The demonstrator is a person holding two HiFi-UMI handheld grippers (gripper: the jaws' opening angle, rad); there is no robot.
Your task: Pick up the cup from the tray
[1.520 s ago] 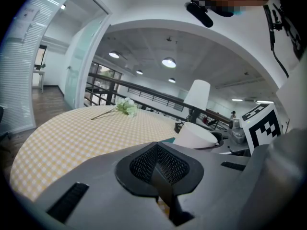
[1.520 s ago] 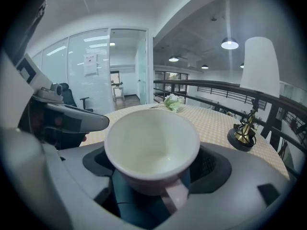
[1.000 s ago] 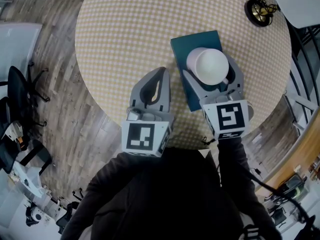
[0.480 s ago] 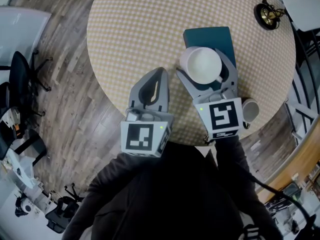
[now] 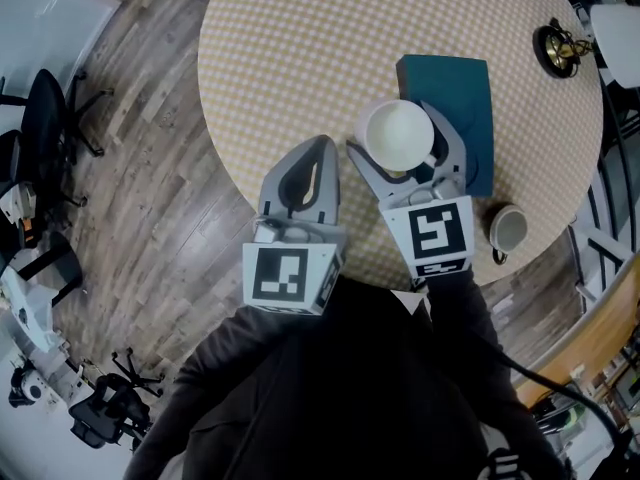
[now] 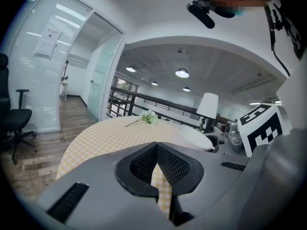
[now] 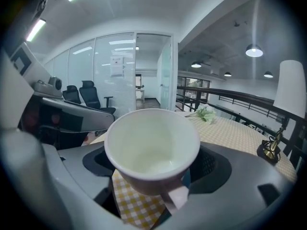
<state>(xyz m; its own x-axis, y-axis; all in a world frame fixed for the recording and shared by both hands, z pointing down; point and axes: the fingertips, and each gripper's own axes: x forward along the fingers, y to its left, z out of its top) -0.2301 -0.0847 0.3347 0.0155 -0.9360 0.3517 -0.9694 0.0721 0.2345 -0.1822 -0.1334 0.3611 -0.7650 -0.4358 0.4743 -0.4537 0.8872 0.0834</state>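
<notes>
Round table [image 5: 300,58] under a yellow checked cloth, wood floor around it; office chairs at the left edge of the head view.

Right gripper [image 5: 398,148]: jaws closed onto the white cup [image 7: 152,147], one jaw on each side of its wall. The cup is upright and empty, with its handle [image 7: 176,199] pointing back toward the gripper body. Below the cup, the right gripper view shows mostly checked cloth, with a sliver of teal at the lower right.

Left gripper [image 5: 305,173]: jaws brought together with nothing between them, only cloth visible through the slit. It hangs idle over the near table edge, left of the right gripper.

Teal tray [image 5: 465,88]: sits right of centre, bare on top. The cup overlaps only its left edge in the head view.

Second small cup [image 5: 507,228] stands on the cloth below the tray, untouched. Gold ornament [image 5: 557,46] at the upper right.

Status (judged): grasp is done and the cup appears raised clear of the tray, so the pick-up is essentially complete. Only a steady hold remains.
</notes>
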